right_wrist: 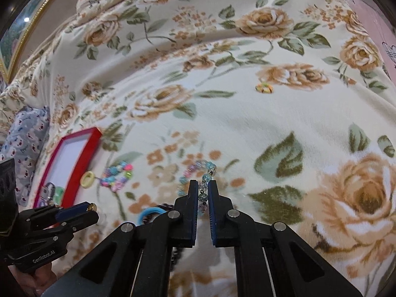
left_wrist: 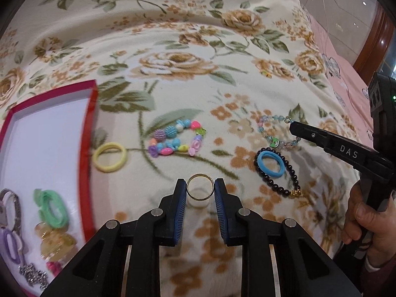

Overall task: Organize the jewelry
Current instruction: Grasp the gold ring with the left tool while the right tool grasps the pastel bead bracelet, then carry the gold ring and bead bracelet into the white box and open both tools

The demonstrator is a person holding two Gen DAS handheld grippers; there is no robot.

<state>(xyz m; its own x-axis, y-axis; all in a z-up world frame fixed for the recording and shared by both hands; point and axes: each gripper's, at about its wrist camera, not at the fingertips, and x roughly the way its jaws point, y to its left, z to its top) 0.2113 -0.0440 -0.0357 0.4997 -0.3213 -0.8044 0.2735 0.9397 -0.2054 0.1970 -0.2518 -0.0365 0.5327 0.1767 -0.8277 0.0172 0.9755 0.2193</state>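
Note:
A thin gold ring (left_wrist: 188, 185) stands upright between the blue pads of my left gripper (left_wrist: 200, 183), which is shut on it just above the floral blanket (left_wrist: 188, 94). The right wrist view shows the same gripper (right_wrist: 89, 210) at lower left with the ring (right_wrist: 92, 207) at its tip. My right gripper (right_wrist: 202, 184) is shut on a strand of a pastel crystal-bead bracelet (right_wrist: 198, 167). From the left wrist view its black tip (left_wrist: 293, 126) sits on that bracelet (left_wrist: 269, 121), whose loop lies on the blanket.
A red-rimmed box (left_wrist: 89, 123) at the left holds a green hair tie (left_wrist: 50, 209), a purple tie, a watch and chains. On the blanket lie a yellow hair tie (left_wrist: 109, 157), a colourful bead bracelet (left_wrist: 177, 138), and a blue tie (left_wrist: 271, 164) inside a black bead bracelet (left_wrist: 284, 190). A small ring (left_wrist: 266, 74) lies farther back.

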